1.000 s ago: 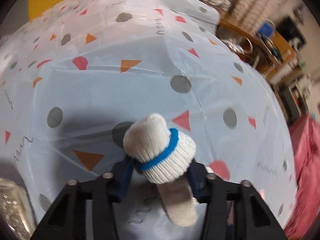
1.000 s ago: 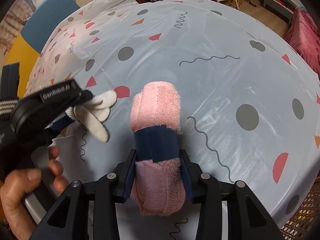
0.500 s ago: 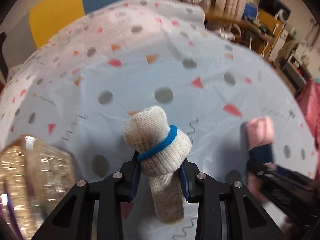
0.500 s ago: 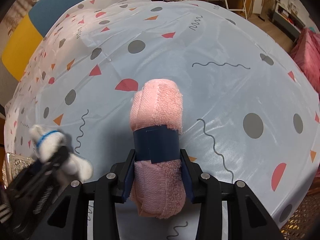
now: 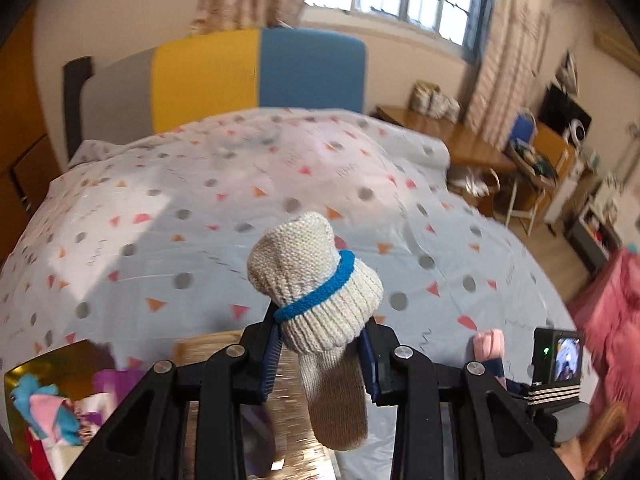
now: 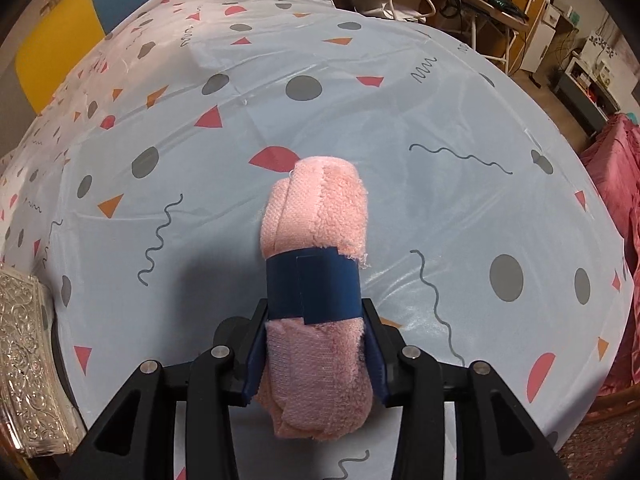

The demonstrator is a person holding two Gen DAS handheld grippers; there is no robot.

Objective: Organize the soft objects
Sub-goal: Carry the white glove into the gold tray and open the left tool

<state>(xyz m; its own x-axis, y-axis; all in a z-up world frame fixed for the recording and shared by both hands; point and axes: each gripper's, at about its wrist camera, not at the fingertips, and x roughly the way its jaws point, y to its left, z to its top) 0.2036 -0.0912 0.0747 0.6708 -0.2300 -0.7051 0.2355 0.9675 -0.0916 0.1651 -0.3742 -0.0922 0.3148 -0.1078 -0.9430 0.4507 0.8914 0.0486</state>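
Observation:
My left gripper [image 5: 320, 360] is shut on a rolled cream knit glove [image 5: 316, 304] with a blue band, held up in the air over a shiny box [image 5: 52, 404] that holds several colourful soft items at the lower left. My right gripper [image 6: 316, 356] is shut on a rolled pink towel [image 6: 316, 232] with a dark blue strap, held just above the patterned sheet [image 6: 440, 128]. The right gripper and the pink towel [image 5: 490, 344] also show at the lower right of the left wrist view.
A silver embossed box [image 6: 28, 360] stands at the left edge of the right wrist view. The bed has a yellow and blue headboard [image 5: 256, 72]. A wooden desk [image 5: 448, 140] and chair stand right of the bed, and a pink cloth [image 6: 616, 168] hangs at the far right.
My left gripper has lifted and swung left with the glove, from low over the sheet to above the box. My right gripper has held the towel almost still.

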